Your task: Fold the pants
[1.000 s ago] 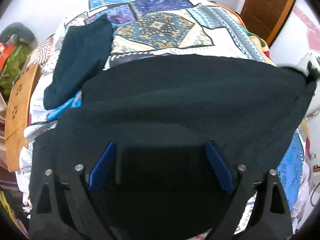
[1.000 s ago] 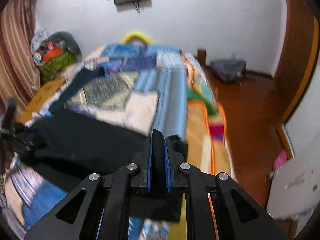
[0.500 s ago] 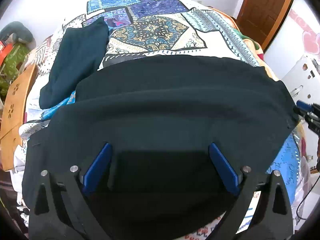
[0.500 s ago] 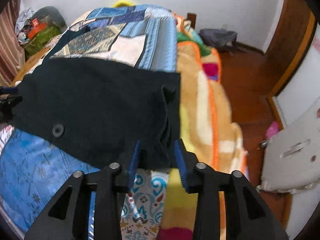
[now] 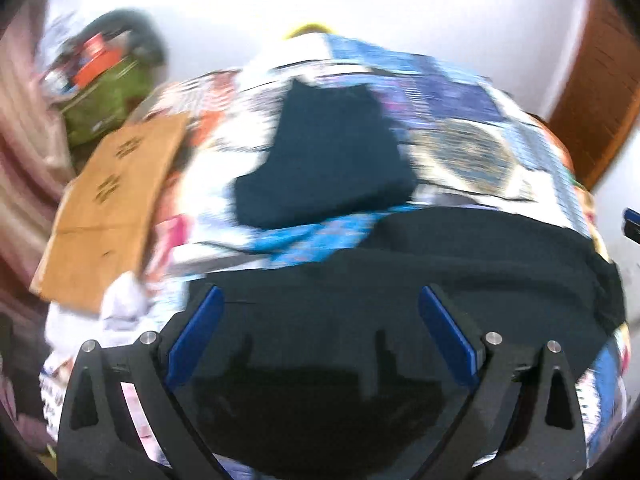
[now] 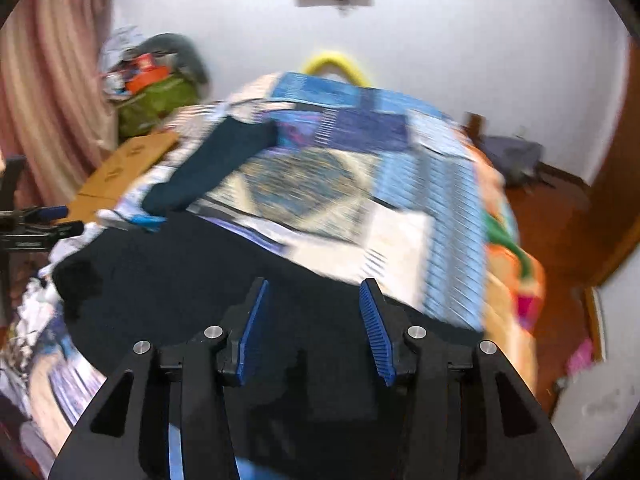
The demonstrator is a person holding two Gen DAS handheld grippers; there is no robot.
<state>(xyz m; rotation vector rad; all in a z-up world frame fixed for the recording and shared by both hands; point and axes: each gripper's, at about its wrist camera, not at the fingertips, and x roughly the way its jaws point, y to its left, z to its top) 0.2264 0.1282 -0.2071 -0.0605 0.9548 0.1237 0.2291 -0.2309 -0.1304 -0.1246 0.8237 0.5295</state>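
Dark pants (image 5: 400,280) lie across the near end of the bed (image 6: 320,184), one leg trailing toward 11 o'clock. Left tool (image 5: 320,320) & right tool (image 6: 316,312) both gape wide, holding nothing. Risk: the free leg stays skewed, so next fold goes crooked; a shallow pinch on thick cloth could slip off.

Home bedroom: patchwork-quilted bed (image 6: 400,184), striped curtain (image 6: 44,92), wooden door (image 5: 600,92).
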